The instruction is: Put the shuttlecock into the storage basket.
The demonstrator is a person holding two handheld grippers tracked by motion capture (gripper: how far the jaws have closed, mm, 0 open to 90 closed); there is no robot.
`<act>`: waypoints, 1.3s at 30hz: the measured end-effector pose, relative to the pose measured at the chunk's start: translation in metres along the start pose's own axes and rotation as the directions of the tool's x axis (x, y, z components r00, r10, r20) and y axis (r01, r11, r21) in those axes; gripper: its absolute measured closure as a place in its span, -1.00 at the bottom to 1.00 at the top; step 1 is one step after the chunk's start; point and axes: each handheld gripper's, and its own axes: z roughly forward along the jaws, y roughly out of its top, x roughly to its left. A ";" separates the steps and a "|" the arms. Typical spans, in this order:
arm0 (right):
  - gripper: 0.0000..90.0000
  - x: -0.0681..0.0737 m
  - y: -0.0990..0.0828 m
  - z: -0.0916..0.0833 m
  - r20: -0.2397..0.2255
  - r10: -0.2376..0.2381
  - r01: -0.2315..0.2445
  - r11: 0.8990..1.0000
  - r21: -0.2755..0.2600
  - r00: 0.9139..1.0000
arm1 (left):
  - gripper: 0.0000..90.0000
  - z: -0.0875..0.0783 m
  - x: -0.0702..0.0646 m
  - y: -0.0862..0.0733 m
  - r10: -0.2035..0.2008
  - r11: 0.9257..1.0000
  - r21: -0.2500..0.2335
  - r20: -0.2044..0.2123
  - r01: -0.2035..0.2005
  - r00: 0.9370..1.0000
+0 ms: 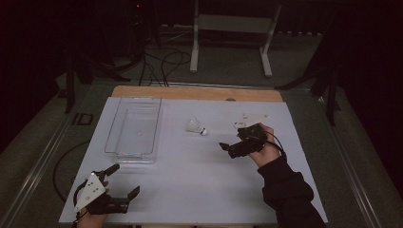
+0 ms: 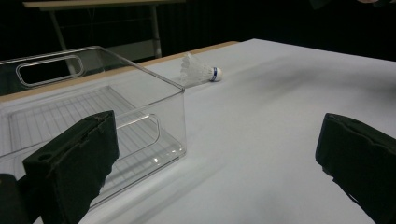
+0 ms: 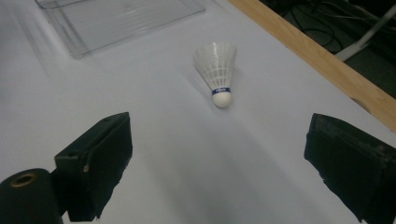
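Observation:
A white feather shuttlecock [image 1: 196, 126] lies on its side on the white table top [image 1: 199, 175], cork end toward the right. My right gripper [image 1: 232, 137] hovers just right of it, open and empty, jaws pointing at it. In the right gripper view the shuttlecock [image 3: 217, 70] lies ahead, between and beyond the spread jaws of my right gripper [image 3: 219, 163]. My left gripper [image 1: 124, 180] rests at the near left corner, open and empty. In the left gripper view a clear plastic bin [image 2: 182, 116] stands ahead on the left, with the shuttlecock [image 2: 198, 72] behind its corner.
The clear bin [image 1: 110, 133] stands empty at the left of the table, long side running away from me. A wooden strip [image 1: 197, 92] edges the far side. Beyond it, on the dark floor, are cables [image 1: 161, 64] and a white stand [image 1: 230, 23].

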 end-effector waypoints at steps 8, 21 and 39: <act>-0.82 0.003 0.014 0.020 -0.015 -0.025 0.025 0.999 0.035 1.000 | -1.00 0.000 0.000 0.000 0.002 1.000 0.001 0.002 -0.002 1.000; -0.82 -0.003 0.030 0.059 -0.069 -0.040 0.051 0.987 0.154 0.997 | -1.00 0.000 0.000 -0.001 -0.003 1.000 0.001 0.001 0.003 1.000; -0.82 -0.016 0.044 0.086 -0.120 -0.039 0.070 0.964 0.258 0.992 | -1.00 0.000 0.000 -0.001 -0.009 1.000 -0.001 0.004 0.009 1.000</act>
